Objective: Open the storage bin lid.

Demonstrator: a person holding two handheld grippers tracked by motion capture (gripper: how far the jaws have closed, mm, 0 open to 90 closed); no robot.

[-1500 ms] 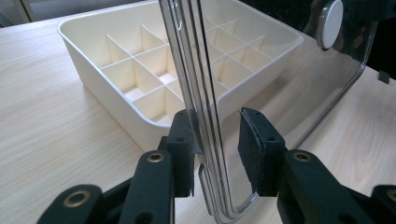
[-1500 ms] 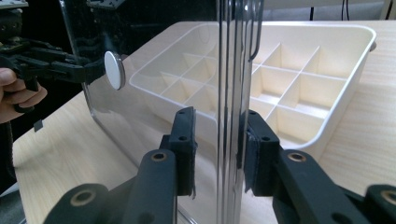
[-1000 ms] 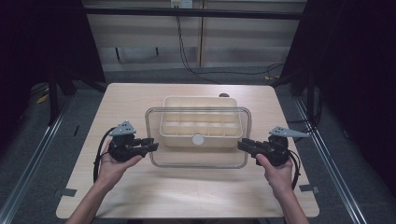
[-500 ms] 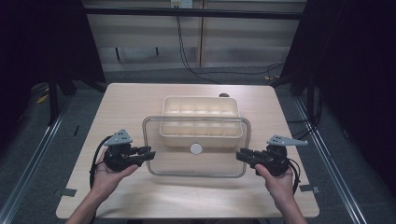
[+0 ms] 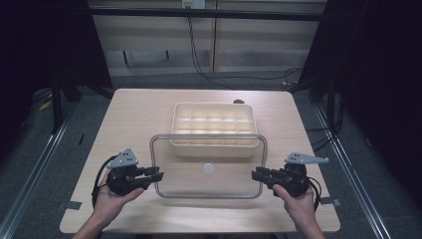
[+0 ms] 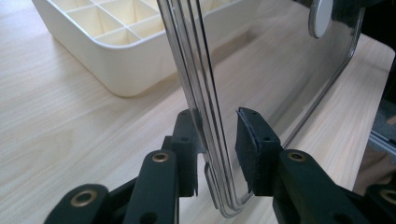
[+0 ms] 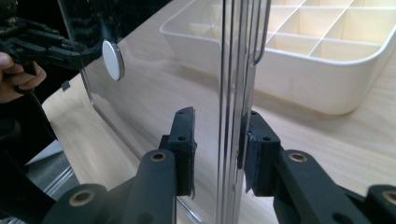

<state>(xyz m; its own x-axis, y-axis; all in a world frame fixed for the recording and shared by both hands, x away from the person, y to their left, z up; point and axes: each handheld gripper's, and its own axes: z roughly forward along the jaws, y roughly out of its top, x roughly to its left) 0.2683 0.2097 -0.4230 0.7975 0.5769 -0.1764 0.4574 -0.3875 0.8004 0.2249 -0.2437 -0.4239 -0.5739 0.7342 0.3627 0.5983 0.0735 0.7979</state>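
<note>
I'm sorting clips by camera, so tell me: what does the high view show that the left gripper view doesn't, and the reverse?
The high view alone takes in the whole table, the full clear lid lifted off toward the person, both hands, and the right hand-held gripper at the lid's right edge. The left gripper view alone shows, close up, the lid's ridged edge standing between the left hand-held gripper jaws, with gaps at both pads. Both show the cream compartment tray, the lid's round white disc and the wooden tabletop.

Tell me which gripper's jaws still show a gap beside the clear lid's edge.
Both do: left gripper and right gripper straddle the clear lid; neither looks fully clamped.
</note>
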